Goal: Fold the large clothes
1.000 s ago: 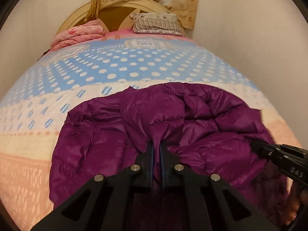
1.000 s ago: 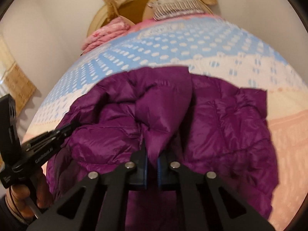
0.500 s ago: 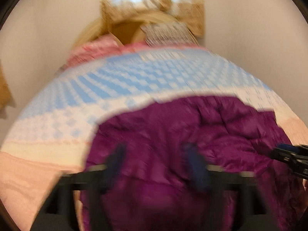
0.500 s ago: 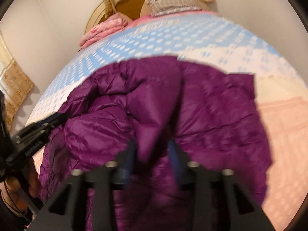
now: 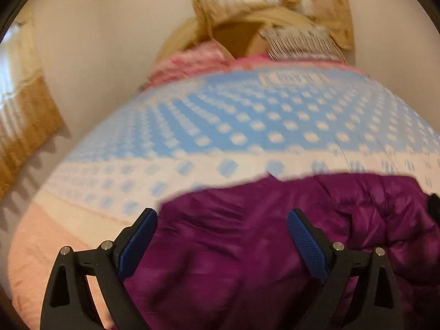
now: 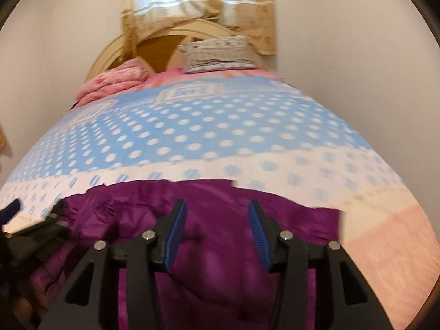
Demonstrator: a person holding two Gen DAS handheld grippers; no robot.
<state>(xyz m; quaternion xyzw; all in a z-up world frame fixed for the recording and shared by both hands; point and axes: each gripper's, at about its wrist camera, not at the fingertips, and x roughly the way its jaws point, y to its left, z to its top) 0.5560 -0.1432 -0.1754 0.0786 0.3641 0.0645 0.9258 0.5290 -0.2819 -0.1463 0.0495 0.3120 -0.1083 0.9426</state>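
A purple puffer jacket [image 5: 247,247] lies bunched on the bed, with its far edge along the white band of the cover. In the left wrist view, my left gripper [image 5: 222,213] hovers over the jacket's left part. Its jaws are opening wide, and the blue pads [image 5: 137,242] touch no fabric. In the right wrist view, my right gripper [image 6: 217,203] stands open above the jacket [image 6: 302,225], with cloth below the gap but not pinched. The left gripper's body [image 6: 41,231] shows at that view's left edge.
The bed cover [image 5: 247,126] is blue with white dots, then white, then peach toward me. A folded pink blanket [image 6: 115,82] and a striped pillow [image 6: 220,55] lie by the headboard [image 6: 165,38]. Walls close in on both sides, and curtains [image 6: 198,2] hang behind.
Both grippers let go of the jacket folds that they pinched, and their jaws spread apart. Both drew back and tipped up, so the jacket now sits lower in each view.
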